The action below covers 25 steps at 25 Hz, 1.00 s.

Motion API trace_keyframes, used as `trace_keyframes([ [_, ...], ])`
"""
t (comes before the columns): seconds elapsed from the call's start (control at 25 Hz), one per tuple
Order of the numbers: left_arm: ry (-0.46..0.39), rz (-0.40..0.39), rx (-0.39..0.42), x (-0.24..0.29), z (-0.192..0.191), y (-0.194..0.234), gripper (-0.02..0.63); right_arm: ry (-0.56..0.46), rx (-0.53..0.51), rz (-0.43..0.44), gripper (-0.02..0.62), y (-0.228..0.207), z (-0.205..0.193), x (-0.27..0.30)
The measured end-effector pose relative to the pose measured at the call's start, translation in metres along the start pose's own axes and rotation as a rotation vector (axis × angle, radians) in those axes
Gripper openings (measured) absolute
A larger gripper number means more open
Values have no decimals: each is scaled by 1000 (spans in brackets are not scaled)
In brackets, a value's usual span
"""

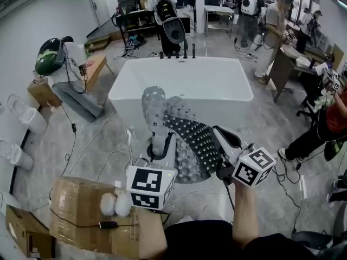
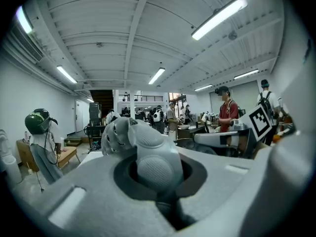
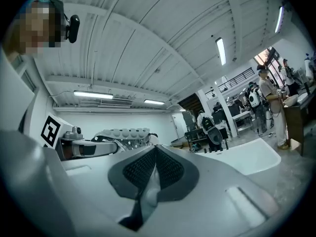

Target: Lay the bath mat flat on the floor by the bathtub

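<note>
Clamping bath mat (image 1: 187, 130): left tongs (image 2: 157, 174); seemingly right tongs (image 3: 152, 177).

At the lower centre of the frame, we see our left gripper (image 2: 157, 174) with its jaws clamped on a fold of the grey bath mat (image 2: 148, 147). The mat rises from them and curls to the left, showing its bumpy side. At the right edge is a cube with a square marker (image 2: 260, 122). Behind it stands a person in a red shirt (image 2: 228, 116). A green helmet (image 2: 38, 121) shows at the left.
</note>
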State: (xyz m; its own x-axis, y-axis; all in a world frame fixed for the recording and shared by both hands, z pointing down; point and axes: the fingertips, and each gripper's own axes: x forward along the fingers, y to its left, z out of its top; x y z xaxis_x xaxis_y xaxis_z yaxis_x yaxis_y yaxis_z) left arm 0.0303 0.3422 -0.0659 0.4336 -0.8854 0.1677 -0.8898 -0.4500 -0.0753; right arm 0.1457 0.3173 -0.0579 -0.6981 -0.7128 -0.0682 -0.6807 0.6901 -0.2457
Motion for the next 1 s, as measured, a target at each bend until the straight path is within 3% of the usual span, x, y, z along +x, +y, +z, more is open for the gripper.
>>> trace_keyframes([
  [1.0,31,-51,-40,6,-13,-12,21,19,78,-40,11,-9,-17,-10],
])
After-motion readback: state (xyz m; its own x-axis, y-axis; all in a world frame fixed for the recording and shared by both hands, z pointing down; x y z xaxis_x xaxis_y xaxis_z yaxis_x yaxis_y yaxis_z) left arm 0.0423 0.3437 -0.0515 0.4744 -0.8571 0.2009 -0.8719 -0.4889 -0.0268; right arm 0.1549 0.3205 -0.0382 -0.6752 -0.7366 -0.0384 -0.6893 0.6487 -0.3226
